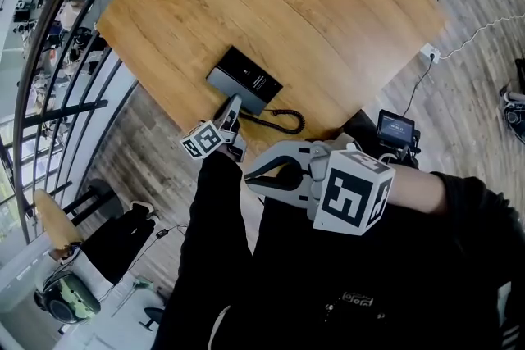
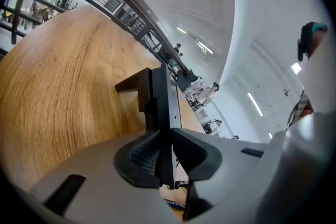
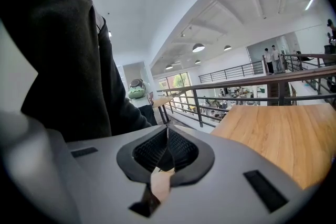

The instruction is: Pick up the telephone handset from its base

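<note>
The left hand-held gripper (image 1: 230, 129) pinches the slim black telephone handset (image 2: 159, 97) beside its black rectangular base (image 1: 246, 78), at frame centre. The right hand-held gripper (image 3: 168, 150) is pressed together and empty. The grasp looks made, so next comes a lift clear of the base.

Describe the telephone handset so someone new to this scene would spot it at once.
On the wooden table, near the person's edge, sits a black telephone base. The handset is the slim dark bar just nearer the person, clamped in the left tongs, with a coiled cord beside it; the base is boxy and lies flat.
</note>
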A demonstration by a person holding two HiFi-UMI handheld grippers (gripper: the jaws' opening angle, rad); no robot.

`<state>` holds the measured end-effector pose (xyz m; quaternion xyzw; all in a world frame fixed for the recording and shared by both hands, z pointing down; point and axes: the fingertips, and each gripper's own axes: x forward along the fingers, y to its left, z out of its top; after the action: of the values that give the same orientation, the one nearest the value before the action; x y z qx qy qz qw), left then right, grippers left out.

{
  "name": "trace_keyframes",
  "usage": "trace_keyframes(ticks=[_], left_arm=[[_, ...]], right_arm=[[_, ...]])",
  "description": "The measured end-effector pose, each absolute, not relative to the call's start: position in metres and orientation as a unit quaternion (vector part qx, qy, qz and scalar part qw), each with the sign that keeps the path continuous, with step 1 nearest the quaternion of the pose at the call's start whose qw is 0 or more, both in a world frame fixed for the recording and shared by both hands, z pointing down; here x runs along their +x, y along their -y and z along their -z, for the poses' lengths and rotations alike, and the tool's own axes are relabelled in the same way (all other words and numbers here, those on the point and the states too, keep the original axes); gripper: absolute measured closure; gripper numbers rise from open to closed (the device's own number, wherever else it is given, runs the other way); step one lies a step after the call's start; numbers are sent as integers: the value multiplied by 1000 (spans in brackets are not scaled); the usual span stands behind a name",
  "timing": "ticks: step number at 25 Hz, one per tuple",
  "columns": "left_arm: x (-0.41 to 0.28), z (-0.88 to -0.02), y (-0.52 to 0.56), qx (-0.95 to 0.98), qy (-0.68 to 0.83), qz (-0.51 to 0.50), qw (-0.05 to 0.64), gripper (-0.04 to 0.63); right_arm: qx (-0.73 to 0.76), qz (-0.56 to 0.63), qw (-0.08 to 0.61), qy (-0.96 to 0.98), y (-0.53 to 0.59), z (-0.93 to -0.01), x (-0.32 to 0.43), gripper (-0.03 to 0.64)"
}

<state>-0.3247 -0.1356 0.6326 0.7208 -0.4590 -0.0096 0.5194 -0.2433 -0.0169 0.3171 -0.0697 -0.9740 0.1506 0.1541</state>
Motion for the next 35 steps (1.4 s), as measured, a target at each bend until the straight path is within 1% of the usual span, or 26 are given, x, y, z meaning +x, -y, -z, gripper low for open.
trace_keyframes(ticks=[11, 16, 21, 26, 30, 35], left_arm=[[-333, -624, 131, 713, 462, 66, 523, 522], [-322, -601, 130, 725, 465, 71, 503, 522], [-316, -538, 115, 737, 504, 57, 447, 522], [-306, -465, 94, 722, 533, 126, 423, 522], [-279, -431, 85, 711, 568, 102, 402, 522], [-243, -389, 85, 701, 596, 108, 377, 522]], right_arm=[[-62, -137, 166, 975, 9, -313, -241, 598], [-63, -127, 171, 975, 6, -310, -232, 598], [-76, -111, 153, 979, 17, -300, -225, 598], [-90, -126, 143, 977, 30, -288, -214, 598], [-94, -131, 134, 978, 39, -283, -190, 598], [-98, -141, 122, 978, 49, -277, -169, 600]])
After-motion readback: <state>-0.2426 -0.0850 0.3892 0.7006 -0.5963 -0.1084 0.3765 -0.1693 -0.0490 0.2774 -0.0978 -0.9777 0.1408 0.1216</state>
